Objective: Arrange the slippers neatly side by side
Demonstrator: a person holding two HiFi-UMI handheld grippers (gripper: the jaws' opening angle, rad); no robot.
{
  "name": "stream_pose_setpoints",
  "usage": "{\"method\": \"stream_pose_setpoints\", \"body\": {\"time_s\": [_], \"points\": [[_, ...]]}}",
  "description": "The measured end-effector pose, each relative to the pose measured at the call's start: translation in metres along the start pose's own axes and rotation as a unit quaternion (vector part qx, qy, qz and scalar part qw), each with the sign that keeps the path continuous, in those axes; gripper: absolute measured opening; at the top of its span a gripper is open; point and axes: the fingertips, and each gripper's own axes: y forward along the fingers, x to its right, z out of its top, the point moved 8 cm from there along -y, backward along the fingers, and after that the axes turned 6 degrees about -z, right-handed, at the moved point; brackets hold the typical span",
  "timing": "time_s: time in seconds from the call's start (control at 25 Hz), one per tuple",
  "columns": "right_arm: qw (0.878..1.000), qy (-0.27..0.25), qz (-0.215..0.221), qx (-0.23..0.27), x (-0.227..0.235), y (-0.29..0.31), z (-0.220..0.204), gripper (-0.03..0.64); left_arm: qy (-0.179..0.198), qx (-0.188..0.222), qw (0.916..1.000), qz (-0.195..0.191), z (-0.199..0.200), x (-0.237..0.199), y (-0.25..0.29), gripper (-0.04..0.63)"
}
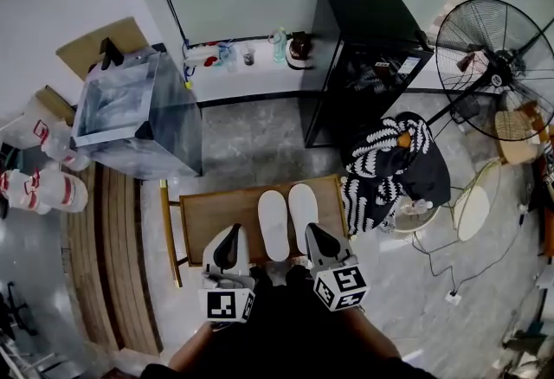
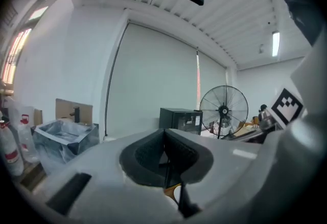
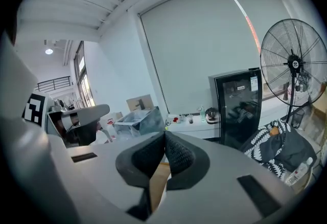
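In the head view, the slippers [image 1: 275, 226] lie side by side, touching or nearly so, on a low wooden table [image 1: 216, 213], with the right-hand one set slightly further from us. The left gripper [image 1: 230, 239] and right gripper [image 1: 317, 239] hang just beside their near ends, one on each flank. We judge the pair close to tidy, so the main risk is a careless sweep of either gripper, which could clip a heel and skew a slipper or nudge it toward the table's near edge. Around the table we see pale stone flooring, a clear plastic bin [image 1: 138, 113] to the left, a black cabinet [image 1: 363, 40] ahead, a striped cloth [image 1: 385, 152] and a standing fan [image 1: 498, 66] to the right. In the left gripper view, the left gripper [image 2: 164, 138] is clenched with its pads together on nothing and looks out level past the bin [image 2: 64, 133] toward the cabinet [image 2: 180, 118] and fan [image 2: 223, 111]; no slipper can be made out there. In the right gripper view, the right gripper [image 3: 164, 141] is likewise closed and empty, with a sliver of tabletop beneath and the cabinet [image 3: 239, 105], fan [image 3: 294, 62] and cloth [image 3: 271, 146] beyond.
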Motion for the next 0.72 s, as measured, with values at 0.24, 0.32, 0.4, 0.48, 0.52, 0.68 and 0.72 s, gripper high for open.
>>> {"method": "stream_pose_setpoints", "body": {"time_s": [0.24,0.32,0.4,0.48,0.52,0.68,0.72], "points": [[1.0,-0.008,-0.002,0.002,-0.001,-0.006,-0.002,0.011,0.001,-0.009,0.9999,-0.014,-0.005,0.009,-0.003,0.017],[1.0,-0.007,-0.003,0.003,0.0,-0.006,0.0,0.011,0.001,-0.001,0.9999,-0.013,-0.005,0.01,-0.002,0.017],[1.0,-0.006,-0.003,0.004,0.002,-0.007,-0.001,0.011,0.01,0.002,0.9998,-0.015,-0.004,0.013,-0.001,0.017],[1.0,-0.007,-0.002,0.003,0.002,-0.009,-0.003,0.011,0.013,-0.001,0.9998,-0.016,-0.004,0.015,-0.002,0.017],[1.0,-0.007,-0.002,0.003,0.002,-0.01,-0.004,0.011,0.013,0.001,0.9998,-0.015,-0.004,0.016,-0.003,0.017],[1.0,-0.011,-0.001,0.0,0.002,-0.01,-0.005,0.011,0.008,0.004,0.9999,-0.01,-0.006,0.016,-0.004,0.017],[1.0,-0.011,-0.001,-0.001,0.003,-0.01,-0.005,0.011,0.008,0.005,0.9999,-0.009,-0.005,0.017,-0.004,0.017]]}}
